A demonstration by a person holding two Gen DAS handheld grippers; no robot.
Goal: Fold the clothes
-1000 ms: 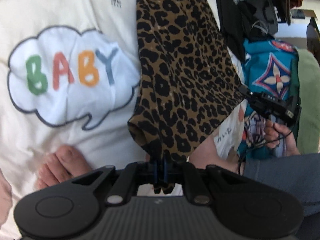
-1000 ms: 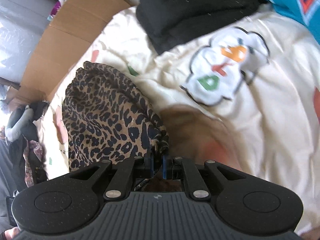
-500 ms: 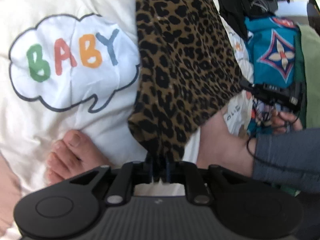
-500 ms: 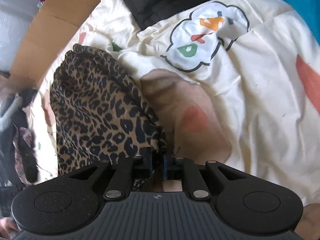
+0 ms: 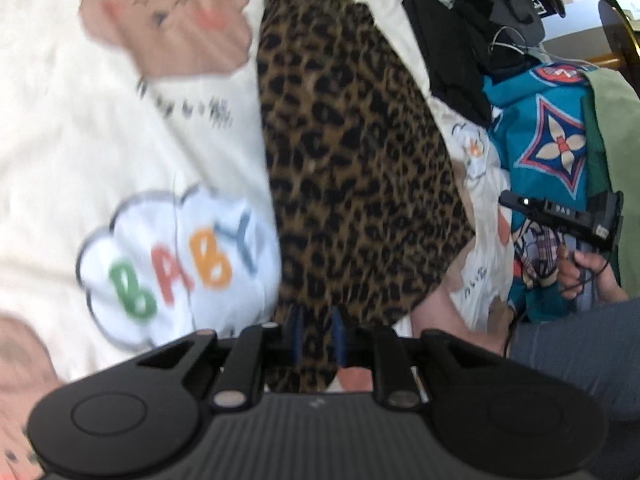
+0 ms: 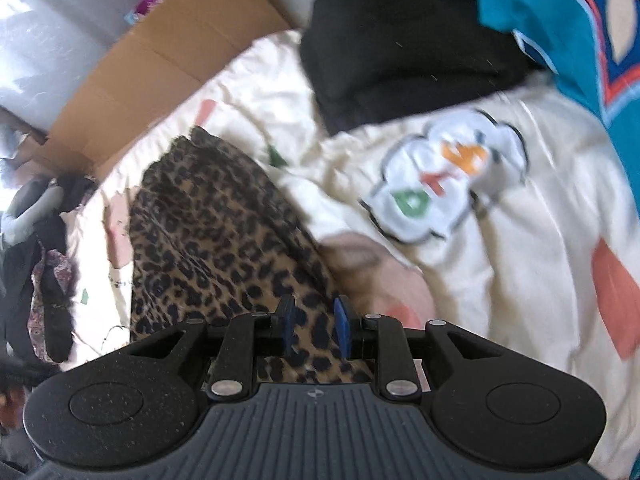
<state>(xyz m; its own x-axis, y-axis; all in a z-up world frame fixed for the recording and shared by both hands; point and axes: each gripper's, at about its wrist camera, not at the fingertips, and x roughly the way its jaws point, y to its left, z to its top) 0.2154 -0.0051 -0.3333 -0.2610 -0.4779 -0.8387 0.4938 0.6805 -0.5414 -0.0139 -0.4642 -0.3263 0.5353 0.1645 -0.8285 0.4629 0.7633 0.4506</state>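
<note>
Lying flat on bedding (image 6: 520, 240), leopard cloth (image 5: 352, 152); both hand-held grippers spread, L (image 5: 316, 336) & R (image 6: 314, 328).

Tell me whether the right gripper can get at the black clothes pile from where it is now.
Probably yes. The right gripper is open with the leopard cloth lying loose between its fingers, and only bare cream blanket lies between it and the black pile ahead.

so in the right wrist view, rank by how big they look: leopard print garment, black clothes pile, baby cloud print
1. leopard print garment, though it is nearest the camera
2. black clothes pile, close behind
3. baby cloud print
</note>
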